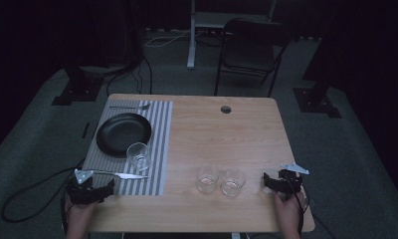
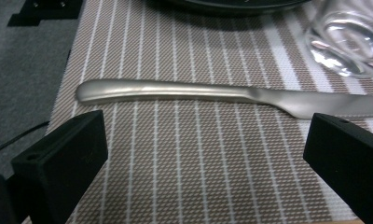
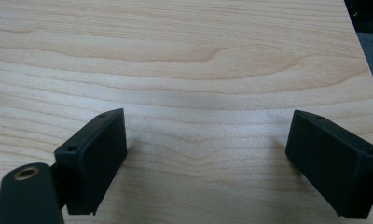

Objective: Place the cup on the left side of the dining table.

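Hovering my left claw [image 2: 205, 154], jaws apart, just short of the brushed-metal knife [image 2: 222, 95] lying on the woven striped placemat [image 2: 184, 177] at the counter's [image 1: 227, 134] near-left corner. An empty clear glass [image 2: 345, 39] stands beyond it. My right claw [image 3: 205, 158] gapes over bare wood.

Striped placemat [image 1: 159, 149] on table's left: plate [image 1: 123, 133] centred, fork [image 1: 130, 107] beyond, knife [image 1: 123, 174] and left gripper [image 1: 109, 190] at near edge.
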`<state>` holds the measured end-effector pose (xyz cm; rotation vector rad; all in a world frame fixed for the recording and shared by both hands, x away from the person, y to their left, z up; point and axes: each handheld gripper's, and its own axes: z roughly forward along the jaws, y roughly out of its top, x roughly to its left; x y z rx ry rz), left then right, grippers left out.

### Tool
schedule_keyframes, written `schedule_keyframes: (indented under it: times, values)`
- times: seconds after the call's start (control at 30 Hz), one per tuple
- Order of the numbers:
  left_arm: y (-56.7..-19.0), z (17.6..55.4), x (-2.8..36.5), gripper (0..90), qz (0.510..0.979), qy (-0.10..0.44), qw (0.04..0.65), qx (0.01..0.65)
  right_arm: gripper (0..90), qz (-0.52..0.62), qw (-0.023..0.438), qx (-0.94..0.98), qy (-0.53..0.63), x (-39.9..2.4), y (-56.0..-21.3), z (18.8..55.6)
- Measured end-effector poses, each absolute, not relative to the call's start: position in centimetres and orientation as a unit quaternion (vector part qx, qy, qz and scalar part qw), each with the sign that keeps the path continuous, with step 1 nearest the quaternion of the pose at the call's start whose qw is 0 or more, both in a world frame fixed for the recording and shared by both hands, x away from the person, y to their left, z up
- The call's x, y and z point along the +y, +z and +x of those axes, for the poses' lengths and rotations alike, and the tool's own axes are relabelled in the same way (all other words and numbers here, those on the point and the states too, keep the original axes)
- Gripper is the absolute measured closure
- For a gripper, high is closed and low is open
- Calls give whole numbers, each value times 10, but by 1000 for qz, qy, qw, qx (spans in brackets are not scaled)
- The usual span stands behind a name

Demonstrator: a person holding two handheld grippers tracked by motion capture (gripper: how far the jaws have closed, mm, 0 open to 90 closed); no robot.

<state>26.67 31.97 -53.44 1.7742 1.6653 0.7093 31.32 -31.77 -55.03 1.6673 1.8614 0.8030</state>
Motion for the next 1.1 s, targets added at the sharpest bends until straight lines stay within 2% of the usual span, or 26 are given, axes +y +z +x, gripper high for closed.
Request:
schedule_keyframes:
  times: [0.37,1.1]
  values:
    - [-544,261,313,2,681,240,285,631,119,614,256,686,296,-318,-550,313]
    - [-546,276,313,2,694,251,272,618,119,614,255,686,296,-318,-550,313]
